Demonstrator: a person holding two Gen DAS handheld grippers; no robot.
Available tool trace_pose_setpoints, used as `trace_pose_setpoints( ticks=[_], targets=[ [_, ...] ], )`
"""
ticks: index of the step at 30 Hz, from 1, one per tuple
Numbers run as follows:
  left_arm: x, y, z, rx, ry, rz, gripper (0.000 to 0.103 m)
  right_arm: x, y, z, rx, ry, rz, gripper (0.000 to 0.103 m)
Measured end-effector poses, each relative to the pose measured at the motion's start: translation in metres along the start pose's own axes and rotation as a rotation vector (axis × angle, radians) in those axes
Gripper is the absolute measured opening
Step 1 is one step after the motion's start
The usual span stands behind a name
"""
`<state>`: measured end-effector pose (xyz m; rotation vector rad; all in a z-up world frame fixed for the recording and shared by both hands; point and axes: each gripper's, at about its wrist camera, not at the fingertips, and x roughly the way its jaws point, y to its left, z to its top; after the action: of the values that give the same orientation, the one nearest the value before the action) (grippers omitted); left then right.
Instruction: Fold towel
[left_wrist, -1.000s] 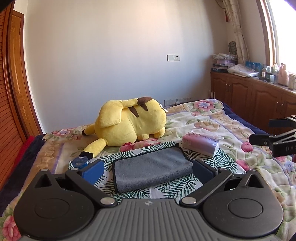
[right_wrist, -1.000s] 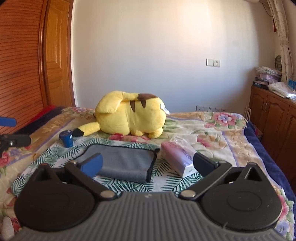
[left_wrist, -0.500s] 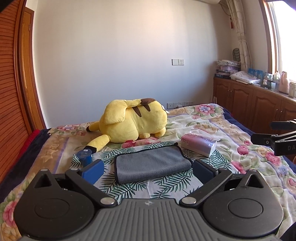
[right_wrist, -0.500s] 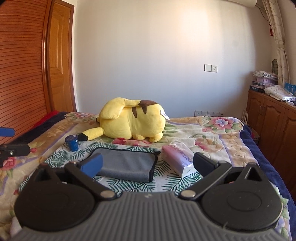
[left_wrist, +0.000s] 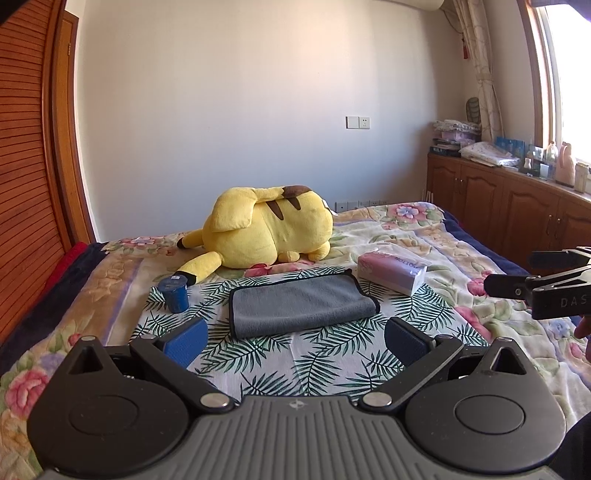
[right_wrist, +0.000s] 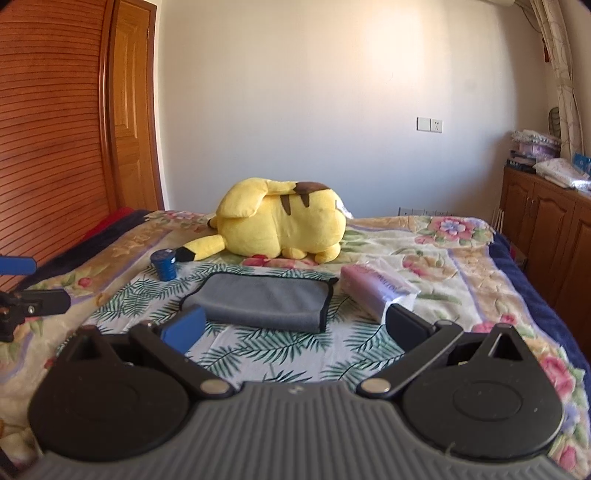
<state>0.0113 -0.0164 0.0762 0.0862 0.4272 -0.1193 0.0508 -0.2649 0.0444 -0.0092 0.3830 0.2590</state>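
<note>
Lying folded ahead of both grippers' spread, empty fingers, the grey towel looks done; nothing seems left.

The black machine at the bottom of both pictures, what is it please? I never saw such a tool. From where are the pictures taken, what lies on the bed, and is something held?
It is a hand-held gripper with two fingers; a person carries one in each hand. Each has a camera looking forward along its fingers, so each picture shows its own gripper at the bottom.

One picture comes from the left gripper, the other from the right gripper. Both are open and hold nothing.

On the bed lies a leaf-patterned cloth. On it rest a folded grey towel and a small blue cup. A pink tissue pack lies to the right of the towel, and a yellow plush toy behind.
</note>
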Motion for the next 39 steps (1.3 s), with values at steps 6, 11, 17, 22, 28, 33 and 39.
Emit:
trace_pose_setpoints(
  ticks=[6, 11, 17, 22, 28, 33, 39],
  targets=[
    [-0.009, -0.008, -0.014, -0.003, 0.003, -0.005, 0.087, -0.007, 0.008, -0.011, -0.008, -0.001, 0.003, 0.103],
    [-0.011, -0.013, -0.026, -0.011, 0.011, -0.020, 0.087, -0.012, 0.010, -0.023, 0.008, 0.009, 0.009, 0.103],
    [-0.008, -0.015, -0.046, -0.011, 0.027, 0.001, 0.087, -0.016, 0.017, -0.039, 0.003, 0.027, 0.001, 0.103],
    [-0.004, -0.008, -0.060, -0.038, 0.051, 0.008, 0.087, -0.016, 0.021, -0.049, 0.012, 0.042, 0.002, 0.103],
    [0.001, -0.004, -0.074, -0.042, 0.071, 0.023, 0.087, -0.013, 0.025, -0.059, 0.010, 0.059, 0.003, 0.103],
    [0.009, 0.001, -0.085, -0.064, 0.075, 0.031, 0.087, -0.010, 0.027, -0.066, -0.004, 0.064, -0.015, 0.103],
    [0.014, 0.005, -0.093, -0.087, 0.074, 0.035, 0.087, -0.009, 0.027, -0.069, -0.007, 0.058, -0.022, 0.103]
  ],
)
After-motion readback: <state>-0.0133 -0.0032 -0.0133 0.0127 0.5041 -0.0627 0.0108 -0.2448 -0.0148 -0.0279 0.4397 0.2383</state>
